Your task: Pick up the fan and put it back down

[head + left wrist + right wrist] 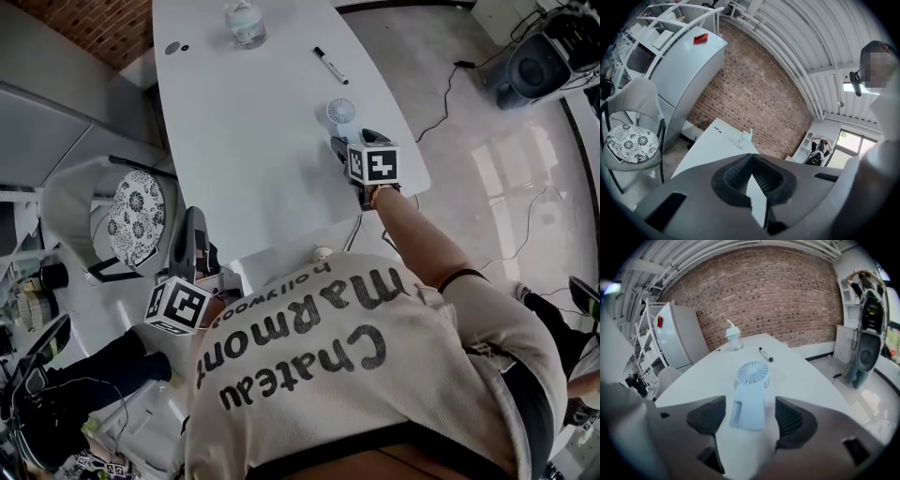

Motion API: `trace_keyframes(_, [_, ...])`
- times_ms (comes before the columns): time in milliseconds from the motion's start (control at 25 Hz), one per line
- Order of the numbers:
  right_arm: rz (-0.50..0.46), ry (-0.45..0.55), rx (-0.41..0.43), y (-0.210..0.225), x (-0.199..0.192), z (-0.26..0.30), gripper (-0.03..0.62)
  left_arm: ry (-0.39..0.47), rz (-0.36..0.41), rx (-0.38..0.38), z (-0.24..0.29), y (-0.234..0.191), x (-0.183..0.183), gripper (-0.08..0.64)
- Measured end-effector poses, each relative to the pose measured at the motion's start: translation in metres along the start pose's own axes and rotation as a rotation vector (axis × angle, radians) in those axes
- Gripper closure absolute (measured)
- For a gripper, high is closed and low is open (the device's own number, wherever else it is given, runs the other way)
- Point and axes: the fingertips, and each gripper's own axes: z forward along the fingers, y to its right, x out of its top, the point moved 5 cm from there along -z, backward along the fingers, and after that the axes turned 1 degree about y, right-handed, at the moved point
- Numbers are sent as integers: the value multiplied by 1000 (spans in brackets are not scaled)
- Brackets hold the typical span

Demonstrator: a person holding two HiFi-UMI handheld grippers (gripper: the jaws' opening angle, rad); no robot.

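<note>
Office break room: brick wall point(754, 291), white table point(244, 141), fridge point(679, 79), chair point(633, 136).

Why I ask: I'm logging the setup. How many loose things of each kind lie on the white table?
Fan: 1
Marker: 1
Clear bottle: 1
Total: 3

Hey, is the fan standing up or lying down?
Lying down: the fan rests flat on the table, grille up, between the open jaws of the right gripper.
</note>
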Motion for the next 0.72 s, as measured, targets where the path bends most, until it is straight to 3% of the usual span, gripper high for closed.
trace_keyframes(400, [-79,-58,-122,3,-5,9,297,8,-5,-7,7,0,3,560])
trace_keyframes(520, [-60,-53,-139,7,-4,5,364,10,-5,-22,10,3,1,560])
trace_keyframes(720, [1,-55,-105,13,-1,2,369,17,0,-58,17,13,1,560])
